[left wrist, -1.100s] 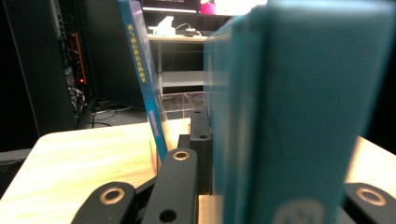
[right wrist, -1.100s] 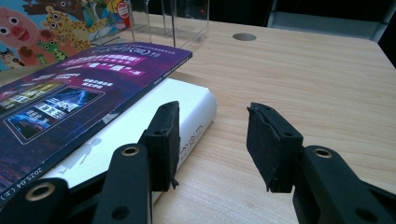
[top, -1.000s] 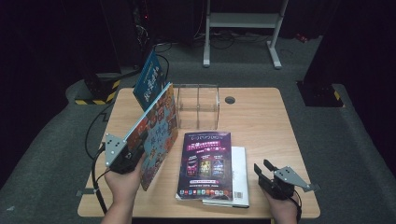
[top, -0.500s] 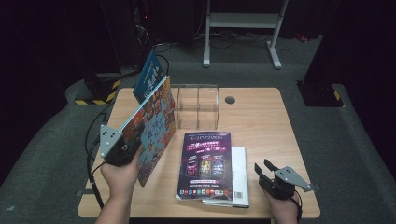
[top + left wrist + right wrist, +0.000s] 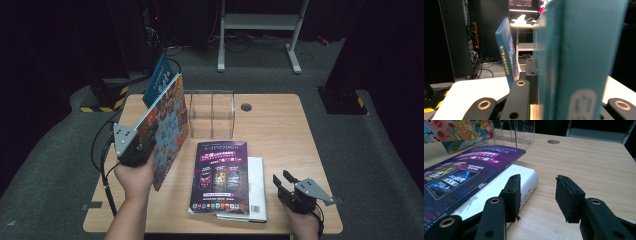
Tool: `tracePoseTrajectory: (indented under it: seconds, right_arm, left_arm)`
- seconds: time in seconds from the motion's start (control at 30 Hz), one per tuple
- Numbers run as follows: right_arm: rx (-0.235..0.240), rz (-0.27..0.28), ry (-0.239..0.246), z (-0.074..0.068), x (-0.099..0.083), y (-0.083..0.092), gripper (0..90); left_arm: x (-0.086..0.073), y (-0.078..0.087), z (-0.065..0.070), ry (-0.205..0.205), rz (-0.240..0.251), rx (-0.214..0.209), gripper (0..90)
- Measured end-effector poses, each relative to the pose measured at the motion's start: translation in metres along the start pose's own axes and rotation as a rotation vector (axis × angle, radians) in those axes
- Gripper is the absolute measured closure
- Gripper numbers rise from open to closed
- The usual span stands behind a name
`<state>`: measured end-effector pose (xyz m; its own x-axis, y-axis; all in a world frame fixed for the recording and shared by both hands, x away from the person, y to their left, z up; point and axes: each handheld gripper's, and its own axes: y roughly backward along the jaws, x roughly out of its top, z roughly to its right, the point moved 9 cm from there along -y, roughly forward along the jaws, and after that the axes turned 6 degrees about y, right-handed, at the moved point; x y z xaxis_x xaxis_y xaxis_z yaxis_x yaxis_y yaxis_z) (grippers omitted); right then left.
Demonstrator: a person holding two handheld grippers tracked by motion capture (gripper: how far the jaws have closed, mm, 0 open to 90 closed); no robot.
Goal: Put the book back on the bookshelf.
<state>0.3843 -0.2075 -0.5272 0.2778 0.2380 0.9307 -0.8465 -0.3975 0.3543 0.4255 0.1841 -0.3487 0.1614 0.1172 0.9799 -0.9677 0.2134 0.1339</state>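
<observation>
Legible print: "2025" at the near edge of the purple magazine [image 5: 461, 182] cover, lying on the white book [image 5: 524, 182]; its other cover print is too small to read.

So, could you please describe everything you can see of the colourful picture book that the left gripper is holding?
The colourful picture book is a thin, large book with a cartoon-animal cover in bright colours and a teal spine and back. The left gripper is shut on its lower edge and holds it lifted and tilted above the left part of the wooden table. It stands beside the clear acrylic rack, just in front of a blue book that leans upright behind it.
</observation>
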Motion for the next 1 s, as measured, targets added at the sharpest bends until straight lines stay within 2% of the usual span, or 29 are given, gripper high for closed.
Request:
tracePoseTrajectory:
  seconds: [0.27,0.43,0.63,1.0]
  right_arm:
    - [0.002,0.003,0.000,0.000,0.001,0.000,55.3]
    - [0.006,0.007,-0.002,0.000,0.001,0.000,55.4]
    - [0.007,0.009,-0.003,0.000,0.001,0.000,55.5]
    - [0.005,0.004,-0.001,0.001,0.000,0.000,55.6]
  left_arm:
    - [0.002,-0.027,0.004,0.004,0.008,0.024,81.2]
    - [0.001,-0.042,0.002,0.006,0.012,0.046,81.1]
    - [-0.001,-0.062,0.004,-0.028,0.022,0.075,81.1]
    - [-0.004,-0.086,0.005,-0.011,0.026,0.077,81.1]
